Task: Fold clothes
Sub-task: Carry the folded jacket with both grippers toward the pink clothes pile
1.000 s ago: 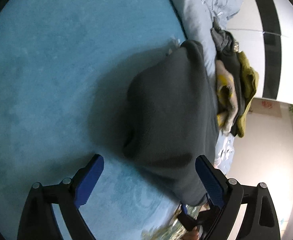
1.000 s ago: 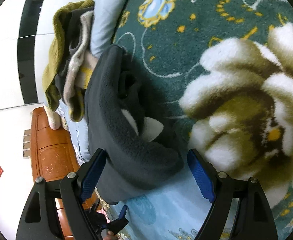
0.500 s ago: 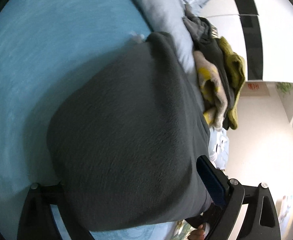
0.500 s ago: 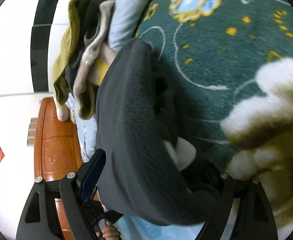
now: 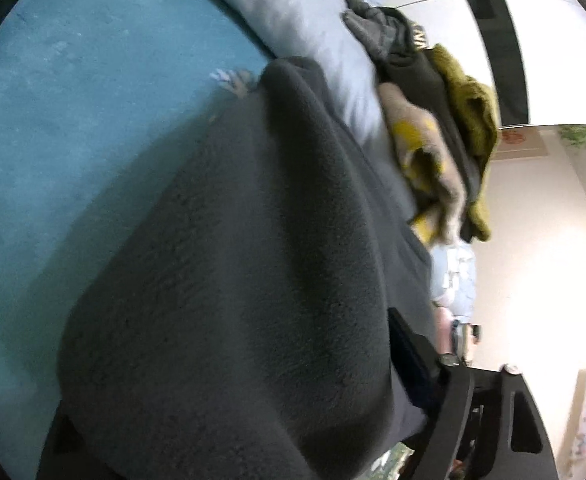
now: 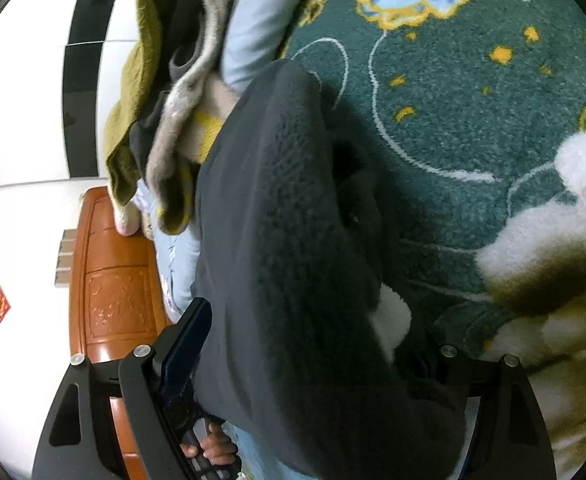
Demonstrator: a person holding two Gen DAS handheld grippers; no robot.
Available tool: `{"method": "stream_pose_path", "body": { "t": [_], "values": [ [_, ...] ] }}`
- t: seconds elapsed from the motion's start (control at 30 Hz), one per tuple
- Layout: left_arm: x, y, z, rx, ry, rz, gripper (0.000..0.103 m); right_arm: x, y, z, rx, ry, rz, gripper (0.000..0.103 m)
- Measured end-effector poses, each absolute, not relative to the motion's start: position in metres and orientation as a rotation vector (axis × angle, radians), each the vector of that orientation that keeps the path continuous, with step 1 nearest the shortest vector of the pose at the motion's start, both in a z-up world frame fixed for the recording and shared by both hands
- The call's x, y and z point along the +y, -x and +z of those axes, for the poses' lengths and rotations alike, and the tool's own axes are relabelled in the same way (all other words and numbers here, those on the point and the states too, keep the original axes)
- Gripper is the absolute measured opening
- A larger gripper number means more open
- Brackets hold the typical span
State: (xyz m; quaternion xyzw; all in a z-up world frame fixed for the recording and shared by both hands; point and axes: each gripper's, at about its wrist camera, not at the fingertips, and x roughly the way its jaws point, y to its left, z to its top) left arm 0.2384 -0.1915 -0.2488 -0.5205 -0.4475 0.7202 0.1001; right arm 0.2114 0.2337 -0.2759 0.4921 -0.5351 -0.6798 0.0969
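- Lying folded on the bed, the dark grey fleece [image 5: 233,300] rested partly on the plain blue sheet [image 5: 73,128] and partly on the green flowered blanket [image 6: 473,128].
- The left gripper [image 5: 233,412] straddled the fleece; its jaws had just been closing with the fleece between them, but both pads were hidden by the cloth, so a firm grip could not be told.
- The right gripper [image 6: 313,360] straddled the opposite end of the fleece; its left pad stood just beside the cloth, its right pad was buried, and its grip could not be told.
- A pile of clothes [image 6: 165,92] in olive, black and beige lay just beyond the fleece.
- A pale blue quilt [image 5: 301,28] lay beside that pile.
- A wooden headboard [image 6: 109,272] stood behind.
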Motion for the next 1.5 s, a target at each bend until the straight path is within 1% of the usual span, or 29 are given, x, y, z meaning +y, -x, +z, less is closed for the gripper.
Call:
{"method": "stream_pose_path", "body": {
  "t": [0.03,0.1,0.13,0.17,0.2,0.3,0.37,0.5,0.63,0.8,1.0,1.17,1.23,1.37,1.5],
  "values": [
    [-0.191,-0.238,-0.247,-1.308,1.562,2.141,0.073,0.234,-0.211,-0.275,-1.599,-1.483,-2.013,0.082],
    [-0.190,-0.239,-0.241,-1.297,1.583,2.149,0.065,0.234,-0.211,-0.274,-1.625,-1.538,-2.016,0.062],
    [-0.189,-0.239,-0.238,-1.293,1.598,2.150,0.062,0.234,-0.212,-0.273,-1.637,-1.560,-2.020,0.058],
    [-0.189,-0.238,-0.234,-1.289,1.618,2.148,0.059,0.235,-0.213,-0.271,-1.653,-1.580,-2.019,0.052],
    [-0.187,-0.236,-0.229,-1.283,1.636,2.148,0.055,0.235,-0.213,-0.268,-1.669,-1.589,-2.017,0.047],
    [-0.184,-0.227,-0.213,-1.261,1.690,2.146,0.050,0.234,-0.211,-0.250,-1.676,-1.601,-2.022,0.041],
    [-0.181,-0.222,-0.195,-1.232,1.699,2.157,0.048,0.234,-0.208,-0.230,-1.667,-1.593,-2.025,0.038],
    [-0.173,-0.218,-0.146,-1.151,1.688,2.159,0.048,0.233,-0.204,-0.191,-1.645,-1.580,-2.031,0.037],
    [-0.171,-0.230,-0.109,-1.090,1.699,2.137,0.048,0.237,-0.218,-0.153,-1.620,-1.614,-2.016,0.037],
    [-0.158,-0.246,-0.076,-1.054,1.728,2.089,0.048,0.249,-0.245,-0.115,-1.619,-1.648,-1.994,0.037],
    [-0.117,-0.248,-0.037,-0.986,1.742,2.056,0.048,0.276,-0.258,-0.080,-1.601,-1.645,-1.993,0.037],
    [-0.056,-0.226,-0.002,-0.875,1.691,2.081,0.048,0.322,-0.259,-0.054,-1.595,-1.564,-2.023,0.037],
    [-0.027,-0.220,0.014,-0.841,1.648,2.106,0.048,0.351,-0.255,-0.042,-1.545,-1.539,-2.038,0.037],
    [0.046,-0.204,0.037,-0.841,1.583,2.167,0.048,0.417,-0.233,-0.023,-1.440,-1.491,-2.051,0.037],
    [0.124,-0.192,0.056,-0.889,1.543,2.217,0.048,0.497,-0.201,-0.001,-1.340,-1.451,-2.046,0.037]
  ]
}}
